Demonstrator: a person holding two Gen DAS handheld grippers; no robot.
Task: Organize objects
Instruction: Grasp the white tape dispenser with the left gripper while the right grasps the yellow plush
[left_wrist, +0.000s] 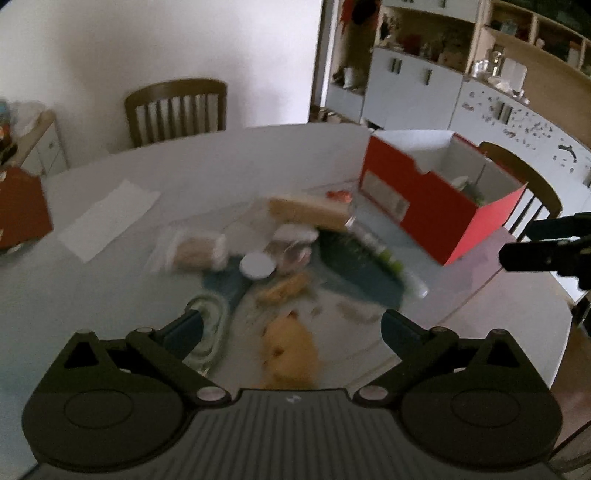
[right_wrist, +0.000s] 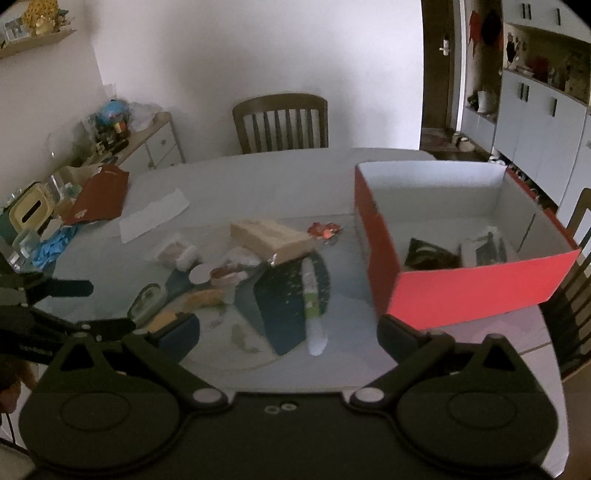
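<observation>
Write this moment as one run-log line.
left gripper: open, empty | right gripper: open, empty | red box: partly filled | pile: on table

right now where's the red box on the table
The red box sits at the table's right side in the right wrist view, just right of the cluttered pile, open-topped, with a few items inside.

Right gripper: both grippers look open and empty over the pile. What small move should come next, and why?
Probably lower the right gripper onto the white-and-green tube lying on the dark pouch, and close on it. The gripper is open with nothing between its fingers, the tube lies just ahead of it, and the red box, already holding a few items, sits right beside it. The left gripper is also open.
</observation>
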